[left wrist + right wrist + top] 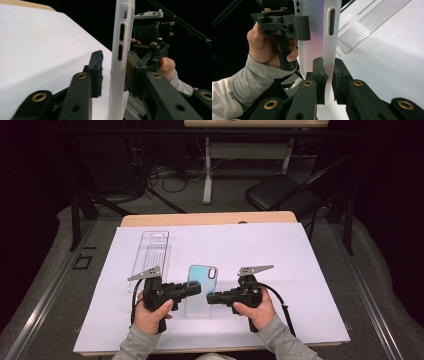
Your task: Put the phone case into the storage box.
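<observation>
A translucent phone case [200, 287], teal towards its camera end, is held just above the white table sheet [280, 265] between both grippers. My right gripper [327, 62] is shut on the case's lower right edge [322, 37]; in the high view it [210, 298] comes in from the right. My left gripper [115, 57] straddles the case's left edge [120, 50]. Its right jaw touches the case, while a gap shows between the left jaw and the case. From the left of the high view, the left gripper [196, 289] reaches in.
A clear ribbed plastic package [151, 251] lies flat on the sheet at the back left, also seen as a clear tray [367, 22] beyond the case. Past the table's far edge stand a folding chair [282, 192] and a desk leg [207, 167].
</observation>
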`<state>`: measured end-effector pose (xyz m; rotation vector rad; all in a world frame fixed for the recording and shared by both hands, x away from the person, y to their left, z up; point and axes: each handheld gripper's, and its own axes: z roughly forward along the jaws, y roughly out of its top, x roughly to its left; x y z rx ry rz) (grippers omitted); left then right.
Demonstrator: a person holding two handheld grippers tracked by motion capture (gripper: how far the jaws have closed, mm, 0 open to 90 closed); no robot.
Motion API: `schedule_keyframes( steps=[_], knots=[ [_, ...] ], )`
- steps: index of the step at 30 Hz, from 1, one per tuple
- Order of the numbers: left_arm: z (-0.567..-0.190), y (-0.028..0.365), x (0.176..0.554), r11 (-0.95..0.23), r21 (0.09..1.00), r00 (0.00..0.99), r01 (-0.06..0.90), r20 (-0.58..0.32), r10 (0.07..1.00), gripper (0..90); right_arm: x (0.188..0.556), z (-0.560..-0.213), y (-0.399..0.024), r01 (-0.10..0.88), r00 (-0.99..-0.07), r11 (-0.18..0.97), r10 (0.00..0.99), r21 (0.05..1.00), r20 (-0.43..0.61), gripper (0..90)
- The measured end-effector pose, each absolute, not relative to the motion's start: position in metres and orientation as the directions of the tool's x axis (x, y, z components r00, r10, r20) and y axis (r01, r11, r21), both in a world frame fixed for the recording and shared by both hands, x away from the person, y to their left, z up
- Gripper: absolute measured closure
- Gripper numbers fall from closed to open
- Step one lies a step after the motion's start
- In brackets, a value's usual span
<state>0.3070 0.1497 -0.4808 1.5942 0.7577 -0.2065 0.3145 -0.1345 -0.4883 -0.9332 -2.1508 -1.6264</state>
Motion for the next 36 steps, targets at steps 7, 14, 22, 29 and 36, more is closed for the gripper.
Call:
schedule_keyframes(
  steps=[7,14,22,29,36],
  knots=[
    [-0.481,0.150,0.308,0.012,0.823,0.761,0.568,-0.531,0.373,58.8,0.314,-0.488,-0.136,0.632,-0.756,0.159,0.342,0.759,0.558,82.6],
    [-0.479,0.149,0.305,-0.010,0.850,0.772,0.526,-0.473,0.425,53.5,0.313,-0.487,-0.136,0.609,-0.768,0.175,0.375,0.774,0.520,82.6],
    [-0.475,0.149,0.303,-0.036,0.874,0.782,0.484,-0.414,0.467,50.4,0.313,-0.487,-0.137,0.584,-0.779,0.203,0.411,0.786,0.473,82.6],
    [-0.473,0.147,0.301,-0.063,0.889,0.786,0.454,-0.366,0.498,48.8,0.312,-0.487,-0.137,0.568,-0.783,0.215,0.438,0.795,0.441,82.5],
    [-0.470,0.147,0.299,-0.089,0.901,0.782,0.424,-0.315,0.537,48.7,0.312,-0.487,-0.138,0.545,-0.788,0.225,0.465,0.808,0.402,82.5]
  ],
)
